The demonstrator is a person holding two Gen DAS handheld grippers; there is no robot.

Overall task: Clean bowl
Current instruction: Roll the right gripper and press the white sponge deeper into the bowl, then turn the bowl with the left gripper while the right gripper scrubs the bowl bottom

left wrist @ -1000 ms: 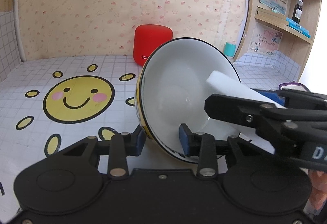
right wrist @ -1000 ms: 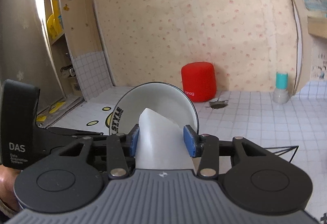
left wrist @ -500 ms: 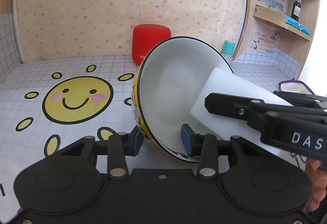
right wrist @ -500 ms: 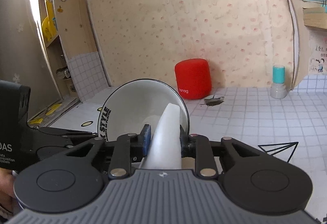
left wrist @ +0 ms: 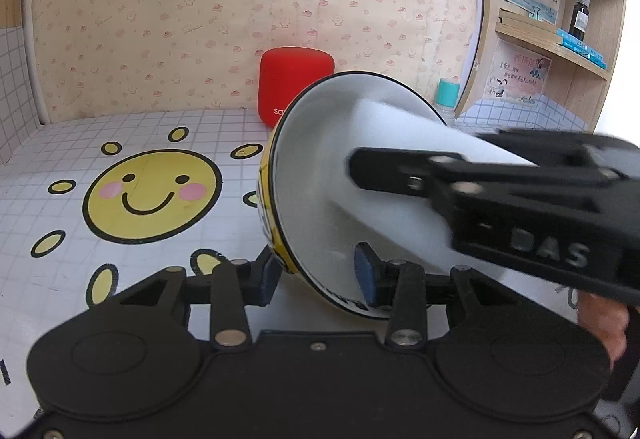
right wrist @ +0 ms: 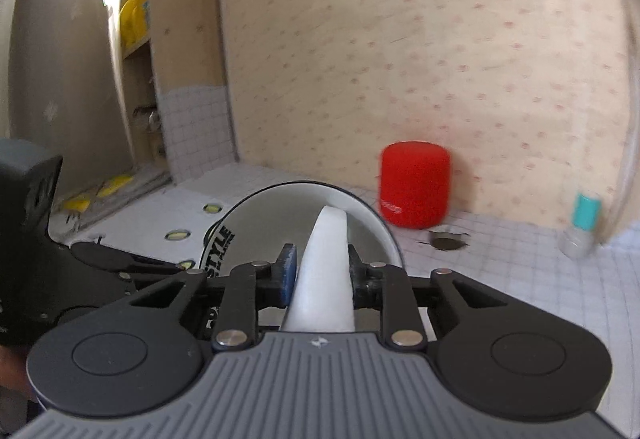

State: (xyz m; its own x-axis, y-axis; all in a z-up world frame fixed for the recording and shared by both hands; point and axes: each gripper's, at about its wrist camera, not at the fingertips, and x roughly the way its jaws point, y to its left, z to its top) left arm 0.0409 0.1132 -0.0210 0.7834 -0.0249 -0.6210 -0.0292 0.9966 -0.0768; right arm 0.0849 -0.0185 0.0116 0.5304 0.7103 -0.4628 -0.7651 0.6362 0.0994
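Left claw (left wrist: 316, 273) clamped on the lower rim of the bowl (left wrist: 320, 175): one blue pad (left wrist: 366, 277) inside the white interior, the other against the yellow outer wall. Bowl held tilted on its side, lifted off the tabletop (left wrist: 120, 271), mouth turned toward the right claw (right wrist: 320, 273). Black lettering on the outer wall, seen from the right wrist view.

Right claw closed tight on a white sponge (right wrist: 326, 271), squeezed narrow between its two pads. Sponge reaching forward past the pads into the bowl, its far end against the white inner wall, up toward the top rim. From the left wrist view, same sponge (left wrist: 400, 159) entering the bowl from the right, with the black body of the right claw across the bowl's right half. Slight motion blur on that claw and through the right wrist view.

Relative to the bowl: red cylinder (left wrist: 296, 85) just behind it against the papered wall; small teal-capped bottle (left wrist: 448, 97) behind and to the right, near the wooden shelf (left wrist: 552, 43); smiling sun picture (left wrist: 152, 195) on the tabletop to the left. Part of a hand (left wrist: 604, 323) at the right claw's grip, lower right of the bowl.
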